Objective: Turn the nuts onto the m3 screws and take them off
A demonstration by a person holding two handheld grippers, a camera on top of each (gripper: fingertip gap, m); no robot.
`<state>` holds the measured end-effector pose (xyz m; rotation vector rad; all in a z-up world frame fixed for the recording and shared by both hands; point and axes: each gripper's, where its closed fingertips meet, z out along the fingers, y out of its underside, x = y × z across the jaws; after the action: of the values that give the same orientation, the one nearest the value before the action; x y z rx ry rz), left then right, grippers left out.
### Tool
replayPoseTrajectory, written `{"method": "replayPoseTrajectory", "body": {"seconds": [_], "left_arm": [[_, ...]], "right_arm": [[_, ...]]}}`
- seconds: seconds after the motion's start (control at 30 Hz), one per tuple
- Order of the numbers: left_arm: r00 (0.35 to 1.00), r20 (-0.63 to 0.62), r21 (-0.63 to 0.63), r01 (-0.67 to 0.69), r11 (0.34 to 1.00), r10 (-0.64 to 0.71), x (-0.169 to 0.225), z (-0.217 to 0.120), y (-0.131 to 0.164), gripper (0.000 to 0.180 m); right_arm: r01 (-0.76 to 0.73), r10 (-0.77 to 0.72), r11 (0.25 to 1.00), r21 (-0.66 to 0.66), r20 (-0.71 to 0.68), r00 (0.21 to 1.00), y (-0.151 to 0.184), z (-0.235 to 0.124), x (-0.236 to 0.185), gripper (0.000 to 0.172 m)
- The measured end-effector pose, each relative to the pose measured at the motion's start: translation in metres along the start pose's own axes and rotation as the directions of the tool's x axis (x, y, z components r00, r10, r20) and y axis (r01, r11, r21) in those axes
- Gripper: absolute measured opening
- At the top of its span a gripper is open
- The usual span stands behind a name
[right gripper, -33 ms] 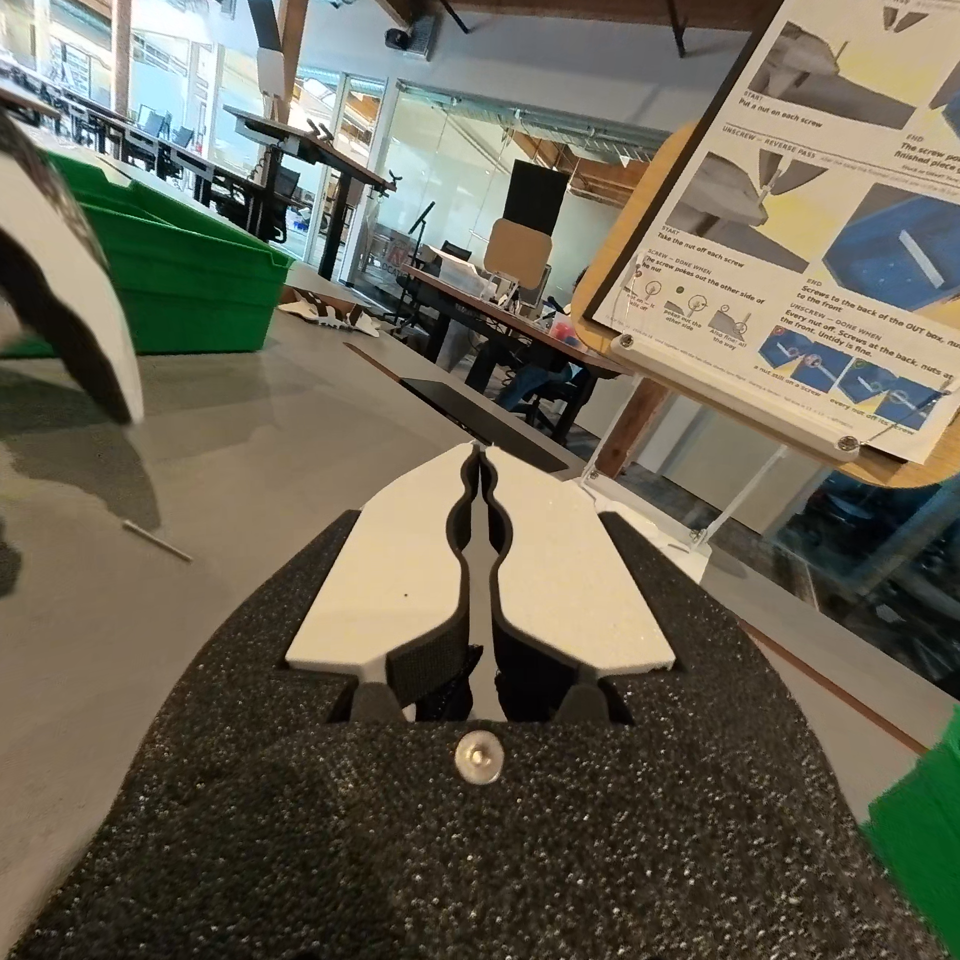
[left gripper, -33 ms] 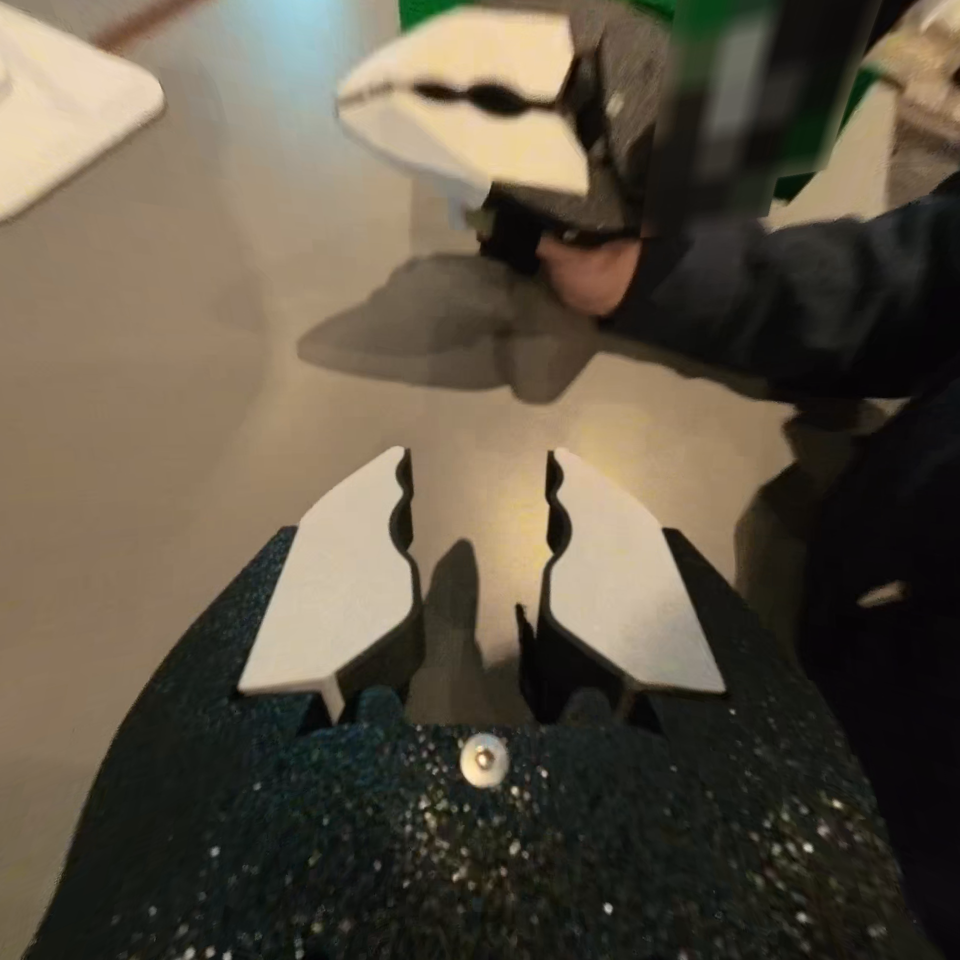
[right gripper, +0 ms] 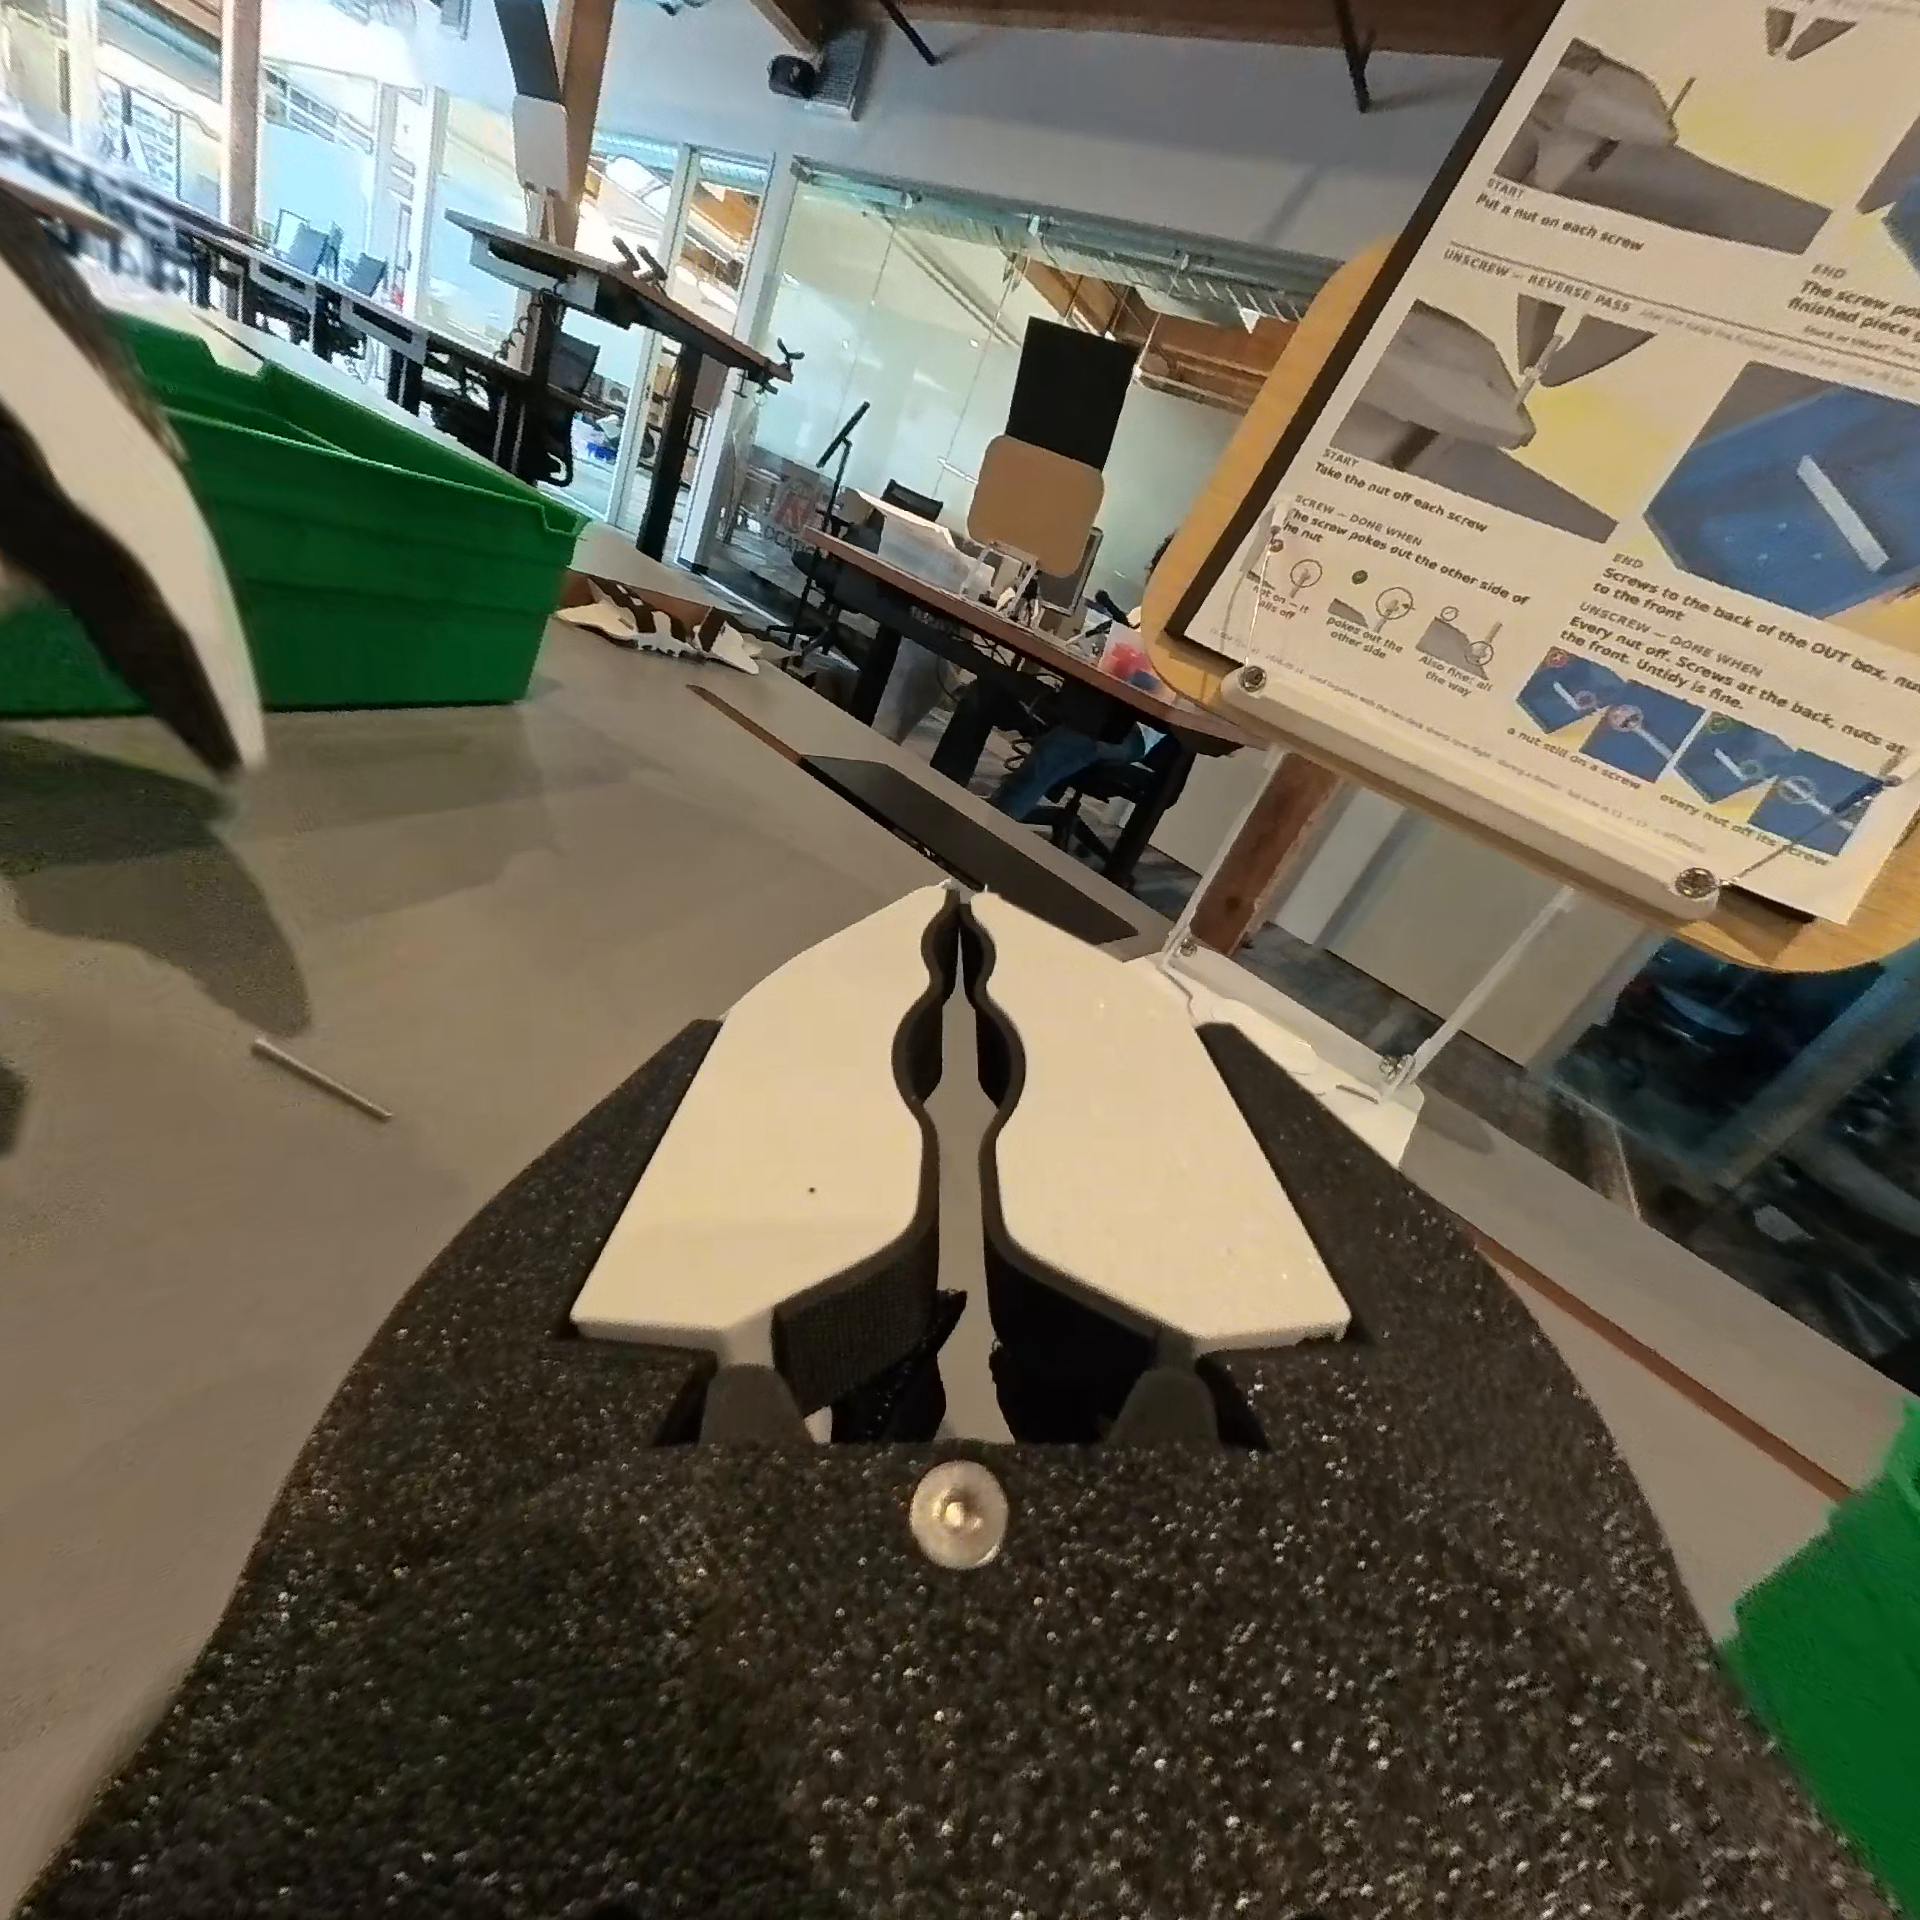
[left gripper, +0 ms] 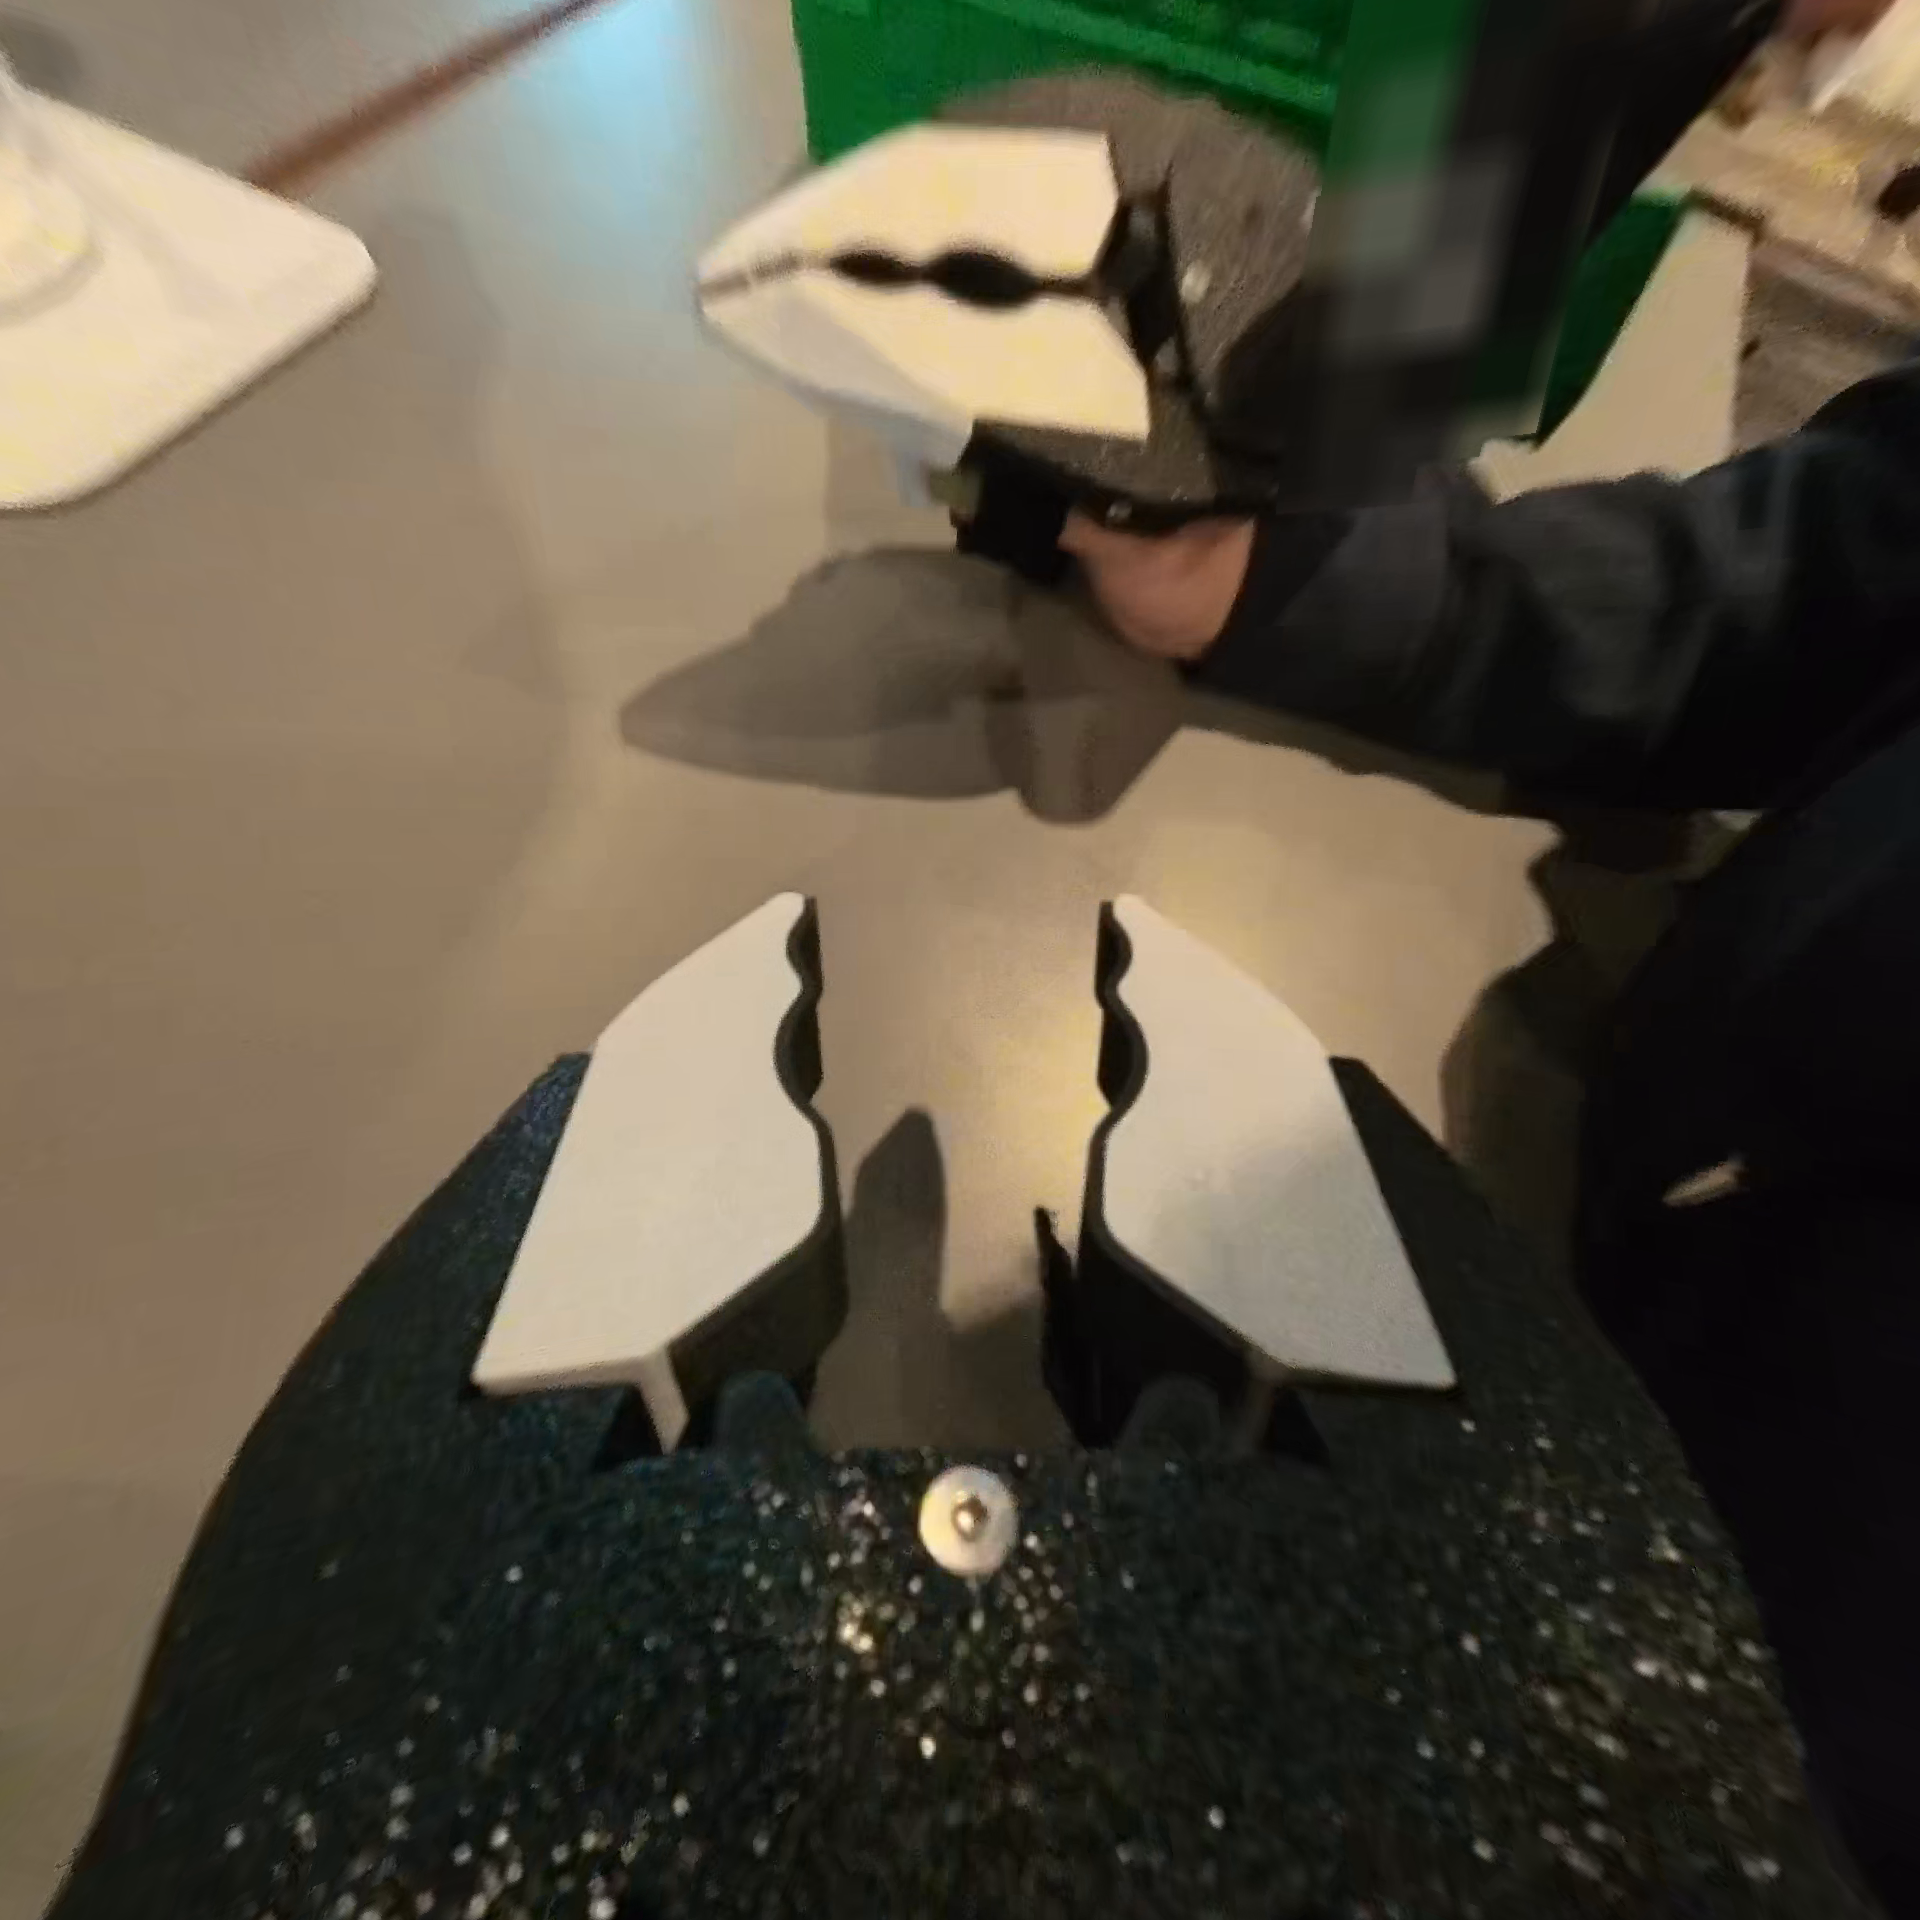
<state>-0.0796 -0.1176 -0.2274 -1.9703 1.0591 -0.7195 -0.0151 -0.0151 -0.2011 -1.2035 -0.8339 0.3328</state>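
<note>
Left view looks down at table [left gripper: 312,935]; right view skims it

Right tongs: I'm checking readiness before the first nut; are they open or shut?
Shut. The right tongs have their white fingertips meeting at the front, with nothing visible between them.

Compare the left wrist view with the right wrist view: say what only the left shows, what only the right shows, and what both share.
Only the left: its own gripper with fingers apart and nothing between them, plus the hand and dark sleeve holding the other gripper.

Only the right: a thin screw lying on the table, an instruction board on a stand, and distant desks.

Both: the grey table, green bins, and the right gripper with fingers together.
</note>
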Motion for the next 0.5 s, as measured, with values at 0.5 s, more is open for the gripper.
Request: {"method": "replayPoseTrajectory", "body": {"seconds": [0.5], "left_arm": [[0.703, 0.683, 0.022, 0.251, 0.968, -0.198, -0.11, -0.217, 0.109, 0.036]], "right_arm": [[0.009, -0.01, 0.999, -0.03, -0.037, 0.999, 0.005, -0.003, 0.004, 0.0]]}}
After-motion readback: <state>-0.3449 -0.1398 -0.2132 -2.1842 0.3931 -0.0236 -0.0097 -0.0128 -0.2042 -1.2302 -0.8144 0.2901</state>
